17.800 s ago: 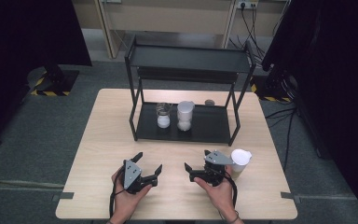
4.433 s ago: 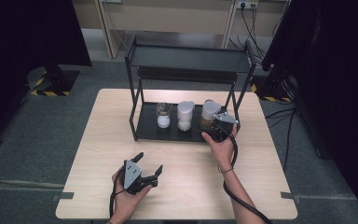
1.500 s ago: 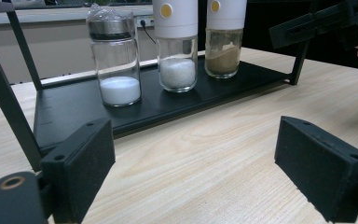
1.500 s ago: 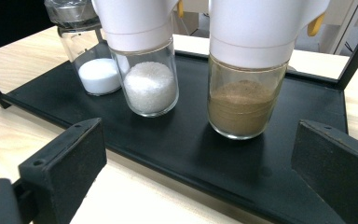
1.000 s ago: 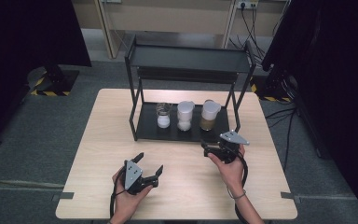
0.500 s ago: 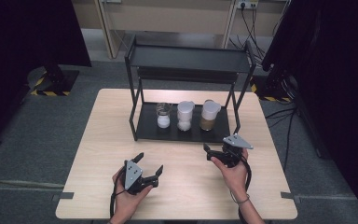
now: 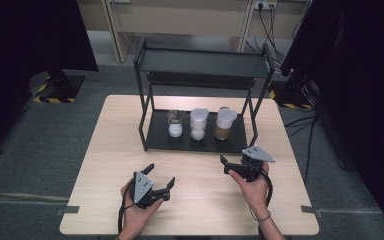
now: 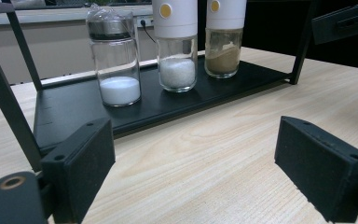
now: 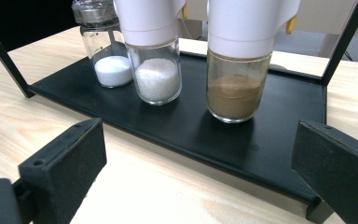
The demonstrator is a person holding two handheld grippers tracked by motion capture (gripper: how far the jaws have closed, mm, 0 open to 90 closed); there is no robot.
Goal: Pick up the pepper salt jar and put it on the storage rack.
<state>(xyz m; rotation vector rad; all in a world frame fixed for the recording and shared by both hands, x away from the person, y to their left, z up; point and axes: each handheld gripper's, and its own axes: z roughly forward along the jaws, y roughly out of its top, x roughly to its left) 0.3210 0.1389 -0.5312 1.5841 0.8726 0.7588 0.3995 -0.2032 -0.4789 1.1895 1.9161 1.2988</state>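
— Dark curtains hang on both sides, and the pale wooden tabletop (image 7: pixel 105 165) carries one black rack (image 7: pixel 200 60). What are you working with?

— Three jars stand on the rack's bottom tray (image 7: pixel 160 135): a clear one with white powder (image 7: pixel 175 123) at the left end, a white-capped one with coarse white grains (image 7: pixel 198 124) in the middle, and the white-capped jar of brown powder (image 7: pixel 224 123) nearest the rack's right posts. That brown jar stands upright on the tray, apart from its neighbour.

— And your hands?

— My right hand-held gripper (image 7: pixel 233 165) sits just in front of the rack, near its right front post, jaws spread wide with nothing between them. My left hand-held gripper (image 7: pixel 160 179) rests well in front of the rack, equally wide and empty.

— So what makes this step go well?

— I judge the brown jar is placed, so the job is a clean retreat. I draw the right one straight away from the rack, level, jaws wide, clear of the front post and the tray's lip, so nothing nudges the jars.
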